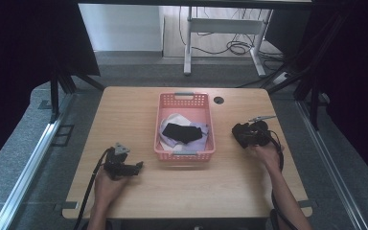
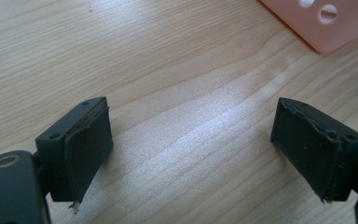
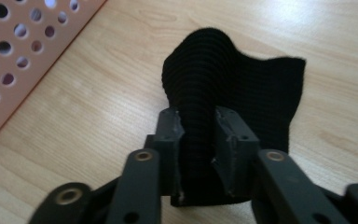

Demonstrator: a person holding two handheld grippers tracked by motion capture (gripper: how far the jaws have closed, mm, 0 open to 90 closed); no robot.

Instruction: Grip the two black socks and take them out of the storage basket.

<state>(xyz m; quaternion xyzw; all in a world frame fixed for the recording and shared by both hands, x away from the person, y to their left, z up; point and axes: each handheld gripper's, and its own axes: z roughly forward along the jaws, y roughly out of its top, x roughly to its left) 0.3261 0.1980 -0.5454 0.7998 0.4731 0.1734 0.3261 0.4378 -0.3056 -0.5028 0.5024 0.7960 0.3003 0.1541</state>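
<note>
The left gripper (image 1: 136,167) rests on the worktop (image 1: 124,110), left of the pink basket (image 1: 206,103) and near its front corner. Its jaws stand wide apart with nothing between them; bare wood shows through the gap in the left gripper view, and a basket corner (image 2: 328,25) appears at upper right. The pink basket sits at the worktop centre and holds a black cloth (image 1: 181,132) on pale fabric (image 1: 172,120). The right gripper (image 3: 199,140) lies right of the basket. Its jaws are closed on a fold of black ribbed fabric (image 3: 261,98), which spreads onto the worktop beyond them.
</note>
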